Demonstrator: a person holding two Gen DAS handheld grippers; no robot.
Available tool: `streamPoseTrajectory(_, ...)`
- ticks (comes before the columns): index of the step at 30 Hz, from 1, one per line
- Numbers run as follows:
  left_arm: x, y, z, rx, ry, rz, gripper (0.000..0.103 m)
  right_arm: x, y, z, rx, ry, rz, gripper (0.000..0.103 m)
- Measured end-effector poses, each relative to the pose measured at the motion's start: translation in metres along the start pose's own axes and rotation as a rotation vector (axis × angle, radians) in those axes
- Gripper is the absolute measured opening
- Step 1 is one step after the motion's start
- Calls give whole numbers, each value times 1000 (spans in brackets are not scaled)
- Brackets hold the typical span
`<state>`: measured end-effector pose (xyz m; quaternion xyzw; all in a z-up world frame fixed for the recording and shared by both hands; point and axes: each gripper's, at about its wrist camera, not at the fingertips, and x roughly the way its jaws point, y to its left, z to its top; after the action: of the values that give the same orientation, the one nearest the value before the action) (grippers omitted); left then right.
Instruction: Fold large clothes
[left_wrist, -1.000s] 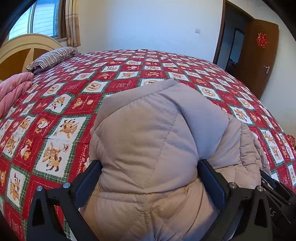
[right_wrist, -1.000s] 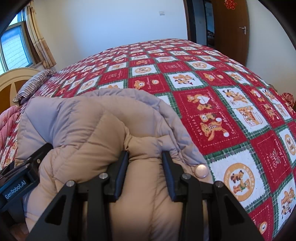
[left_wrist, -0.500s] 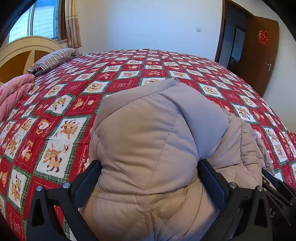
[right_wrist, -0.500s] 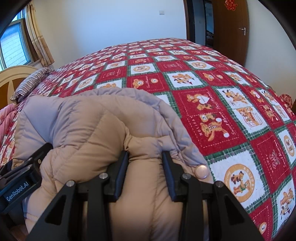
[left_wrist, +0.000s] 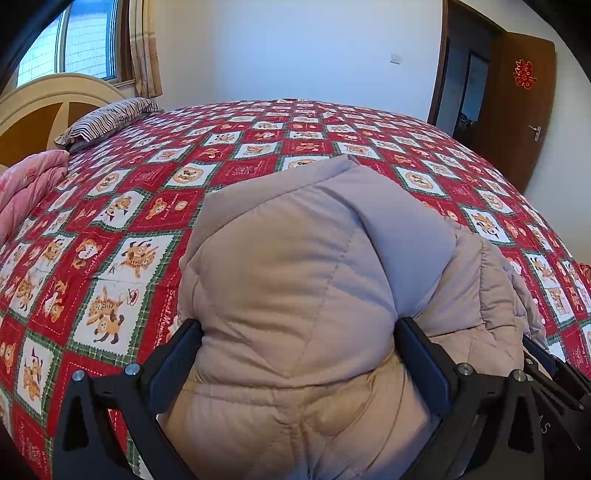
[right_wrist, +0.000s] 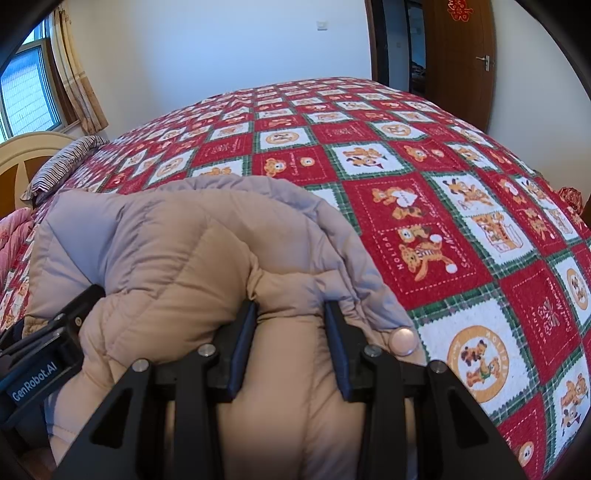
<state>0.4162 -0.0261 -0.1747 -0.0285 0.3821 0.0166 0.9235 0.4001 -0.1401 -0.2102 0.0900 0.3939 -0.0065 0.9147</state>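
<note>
A puffy beige quilted jacket (left_wrist: 295, 258) lies bunched on the near side of the bed, its greyer part turned upward. My left gripper (left_wrist: 297, 325) is shut on a thick bulge of it, the jaws held wide by the padding. In the right wrist view, my right gripper (right_wrist: 291, 306) is shut on a narrower fold of the same jacket (right_wrist: 177, 258), beside a round metal snap (right_wrist: 403, 336). The left gripper's body (right_wrist: 48, 354) shows at the left edge of that view, close alongside. The jacket's underside and sleeves are hidden.
A red, white and green bear-patterned quilt (left_wrist: 258, 147) covers the bed. A striped pillow (left_wrist: 107, 118) and a pink blanket (left_wrist: 26, 184) lie at the far left by the headboard (left_wrist: 44, 103). A brown door (left_wrist: 517, 107) stands open at the right.
</note>
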Motion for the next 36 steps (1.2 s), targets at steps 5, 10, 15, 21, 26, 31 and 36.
streamPoseTrajectory(5,0,-1,2,4,3,-1,103,0,-1,0,8,-3,5,40)
streamPoseTrajectory(10,-3,0,3,13,19,-6,103,0,-4,1,6,8,26,40)
streamPoseTrajectory(15,-20,1,4,25,49,-33,102,-1,-5,-1,-3,0,38,40)
streamPoseTrajectory(21,-48,-15,-17,105,-29,-61,102,-31,-19,-11,15,-55,105,48)
streamPoseTrajectory(26,-48,-17,-28,122,-76,-71,102,-41,-27,-31,29,-61,113,47)
streamPoseTrajectory(31,-38,-18,-29,128,-69,-47,103,-40,-21,-34,0,-62,75,47)
streamPoseTrajectory(36,-33,-20,-28,125,-57,-39,103,-33,-23,-34,16,-59,84,48)
